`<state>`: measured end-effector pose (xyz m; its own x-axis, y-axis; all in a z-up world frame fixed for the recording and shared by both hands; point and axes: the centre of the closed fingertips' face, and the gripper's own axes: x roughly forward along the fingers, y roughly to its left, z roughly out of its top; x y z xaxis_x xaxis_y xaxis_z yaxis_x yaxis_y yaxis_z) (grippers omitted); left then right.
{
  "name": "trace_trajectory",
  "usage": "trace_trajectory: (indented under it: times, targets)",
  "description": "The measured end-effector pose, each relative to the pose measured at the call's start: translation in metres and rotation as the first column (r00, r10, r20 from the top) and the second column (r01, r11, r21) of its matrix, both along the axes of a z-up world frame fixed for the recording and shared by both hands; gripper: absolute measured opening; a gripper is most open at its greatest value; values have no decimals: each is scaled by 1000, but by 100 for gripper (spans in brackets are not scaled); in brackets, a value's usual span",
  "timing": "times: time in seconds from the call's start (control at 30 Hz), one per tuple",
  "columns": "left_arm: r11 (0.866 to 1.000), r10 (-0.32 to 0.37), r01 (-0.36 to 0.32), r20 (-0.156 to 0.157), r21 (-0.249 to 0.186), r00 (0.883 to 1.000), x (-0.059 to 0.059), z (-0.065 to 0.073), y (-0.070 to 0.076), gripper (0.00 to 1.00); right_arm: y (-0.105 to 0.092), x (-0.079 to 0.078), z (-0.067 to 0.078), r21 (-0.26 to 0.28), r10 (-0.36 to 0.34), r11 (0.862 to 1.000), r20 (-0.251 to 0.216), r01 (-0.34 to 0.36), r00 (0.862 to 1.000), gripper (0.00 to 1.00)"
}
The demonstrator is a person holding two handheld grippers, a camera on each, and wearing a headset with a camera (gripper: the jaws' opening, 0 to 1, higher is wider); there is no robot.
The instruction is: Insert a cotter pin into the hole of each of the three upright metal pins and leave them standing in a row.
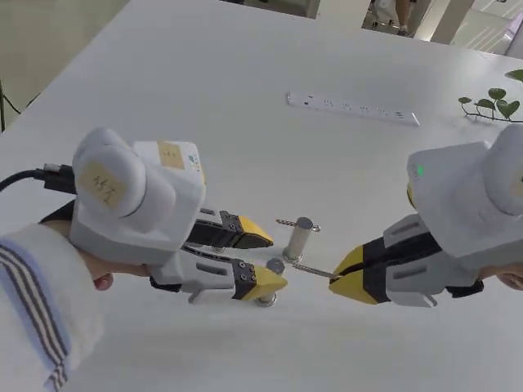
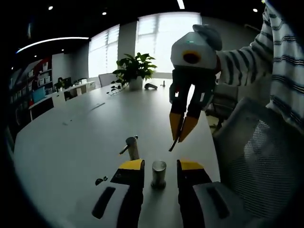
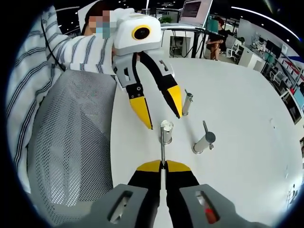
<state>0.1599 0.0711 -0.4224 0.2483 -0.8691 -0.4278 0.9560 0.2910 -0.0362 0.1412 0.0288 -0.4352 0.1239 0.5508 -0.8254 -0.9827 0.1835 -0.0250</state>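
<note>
Three upright metal pins stand on the white table [image 1: 245, 122]. One pin [image 1: 301, 238] has a cotter pin [image 1: 288, 222] through its top. A second pin [image 1: 275, 266] stands between the jaws of my open left gripper [image 1: 279, 261], with gaps on both sides in the left gripper view [image 2: 158, 173]. The third pin [image 3: 187, 102] stands just outside one left jaw, with only its base [image 1: 264, 300] visible in the head view. My right gripper [image 1: 333, 278] is shut on a thin cotter pin [image 3: 162, 142] whose tip reaches the upper part of the middle pin [image 3: 166, 129].
A white power strip [image 1: 351, 108] lies at the back of the table, with a green plant sprig [image 1: 490, 104] at the far right. A mesh chair [image 3: 71, 142] stands by the near table edge. A small dark piece [image 2: 100, 180] lies on the table.
</note>
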Motion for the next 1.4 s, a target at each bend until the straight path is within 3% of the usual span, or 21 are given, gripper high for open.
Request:
trace_trajectory:
  times: [0.17,0.43,0.67,1.2,1.4]
  targets:
    - [999,-12,12,-2,34,1000,2,-8,-1,23,0,5,-6,-18,2,1000,9,-2,1000,0]
    - [998,-28,28,-10,49,1000,3,-13,-3,18,-2,5,-15,-45,14,999,1,-14,1000,0]
    - [999,-28,30,-38,43,999,3,-16,-5,10,-3,6,-19,-46,5,999,-6,-5,1000,0]
    - [999,-23,25,-52,36,998,2,-16,-4,10,-1,10,-19,-51,9,999,4,-9,1000,0]
    - [999,-20,22,-54,37,998,2,-16,-4,10,9,10,-17,-30,20,999,3,-20,1000,0]
